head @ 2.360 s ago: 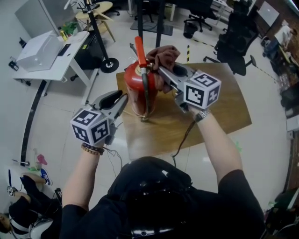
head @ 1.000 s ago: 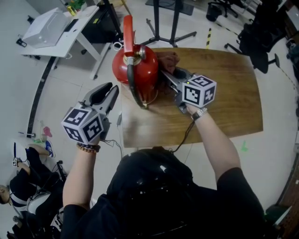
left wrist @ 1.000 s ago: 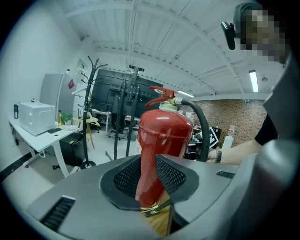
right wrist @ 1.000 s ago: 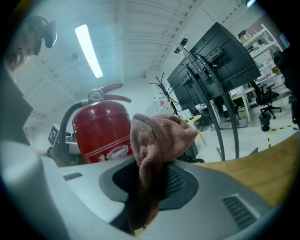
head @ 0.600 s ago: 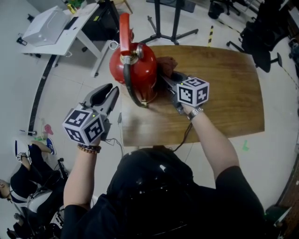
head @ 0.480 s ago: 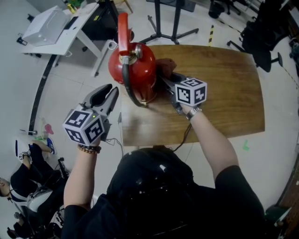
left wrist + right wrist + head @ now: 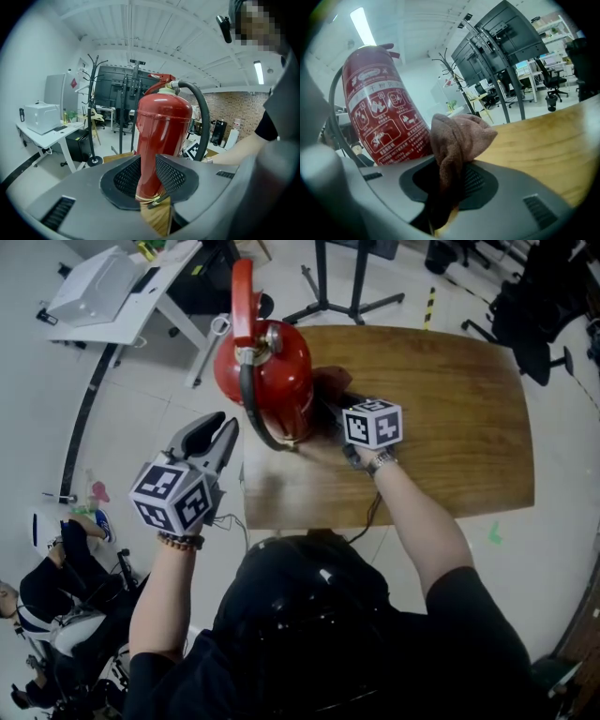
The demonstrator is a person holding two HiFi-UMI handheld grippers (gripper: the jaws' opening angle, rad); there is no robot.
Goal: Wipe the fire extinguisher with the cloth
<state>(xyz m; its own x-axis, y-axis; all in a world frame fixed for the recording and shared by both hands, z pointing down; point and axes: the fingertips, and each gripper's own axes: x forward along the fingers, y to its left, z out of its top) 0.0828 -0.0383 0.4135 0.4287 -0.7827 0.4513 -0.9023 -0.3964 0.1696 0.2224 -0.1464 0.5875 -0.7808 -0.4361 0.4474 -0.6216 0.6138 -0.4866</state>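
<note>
Cloth (image 7: 454, 136), brown and bunched up, is being squeezed tight between the jaws of the right gripper (image 7: 447, 180). It is sitting right against the right side of the red fire extinguisher (image 7: 272, 371). The fire extinguisher is standing upright at the left edge of the wooden table (image 7: 450, 427), with a black hose (image 7: 246, 401) hanging down its front. The left gripper (image 7: 149, 176) is hovering just left of the fire extinguisher, not touching it, its jaws apart and holding nothing.
</note>
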